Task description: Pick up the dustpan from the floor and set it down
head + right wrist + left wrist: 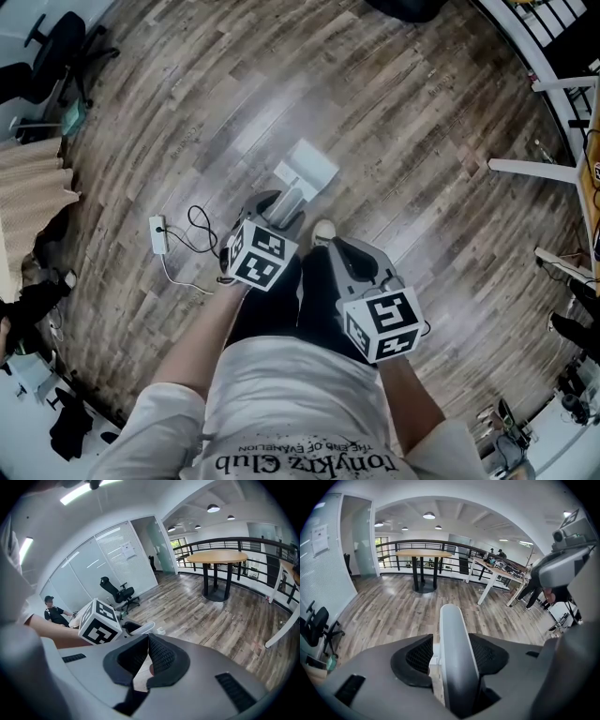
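Left tool (452, 641) pinches the dustpan (307, 172) by its handle (453, 620), pan out at 1 o'clock, above the floor (422, 141). Right tool (146, 638), at its 4 o'clock, is pressed together, empty.

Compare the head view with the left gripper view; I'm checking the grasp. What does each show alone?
Head view only: the dustpan's white pan, and a power strip on the floor. Left gripper view only: a round table and black railing. Both: the left claw shut on the dustpan handle.
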Demonstrator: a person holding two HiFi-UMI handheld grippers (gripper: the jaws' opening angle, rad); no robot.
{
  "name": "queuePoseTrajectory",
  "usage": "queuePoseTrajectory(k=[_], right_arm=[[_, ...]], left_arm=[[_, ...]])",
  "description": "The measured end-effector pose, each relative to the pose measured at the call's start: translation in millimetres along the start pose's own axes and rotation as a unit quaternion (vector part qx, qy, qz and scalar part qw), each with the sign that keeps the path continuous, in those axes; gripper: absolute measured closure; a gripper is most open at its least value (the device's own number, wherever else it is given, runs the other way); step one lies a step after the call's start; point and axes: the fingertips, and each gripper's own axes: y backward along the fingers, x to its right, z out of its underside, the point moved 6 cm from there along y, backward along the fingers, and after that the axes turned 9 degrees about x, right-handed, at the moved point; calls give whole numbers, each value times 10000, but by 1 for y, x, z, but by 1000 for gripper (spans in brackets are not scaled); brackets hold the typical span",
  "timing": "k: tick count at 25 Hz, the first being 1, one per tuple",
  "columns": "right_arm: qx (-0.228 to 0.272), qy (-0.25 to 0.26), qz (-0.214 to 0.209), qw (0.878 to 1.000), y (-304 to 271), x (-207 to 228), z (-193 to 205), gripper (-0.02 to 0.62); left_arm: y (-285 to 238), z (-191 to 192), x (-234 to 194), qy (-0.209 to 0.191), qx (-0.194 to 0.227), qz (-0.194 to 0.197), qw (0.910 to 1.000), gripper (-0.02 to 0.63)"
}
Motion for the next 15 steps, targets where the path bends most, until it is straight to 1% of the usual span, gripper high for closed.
queuePoseTrajectory(k=[6, 9, 12, 15], right_arm=[[-7, -31, 42, 10000, 2, 0, 4, 569], [-11, -43, 60, 10000, 4, 0, 6, 569], [-5, -43, 69, 10000, 4, -1, 6, 569], [-6, -25, 70, 10000, 4, -2, 7, 569]], left_arm=[[-4, 3, 0, 17, -16, -7, 10000, 364], [-5, 1, 0, -4, -15, -60, 10000, 405], [-4, 2, -1, -63, -16, -154, 9999, 480], [-2, 3, 0, -131, -28, -177, 9998, 489]])
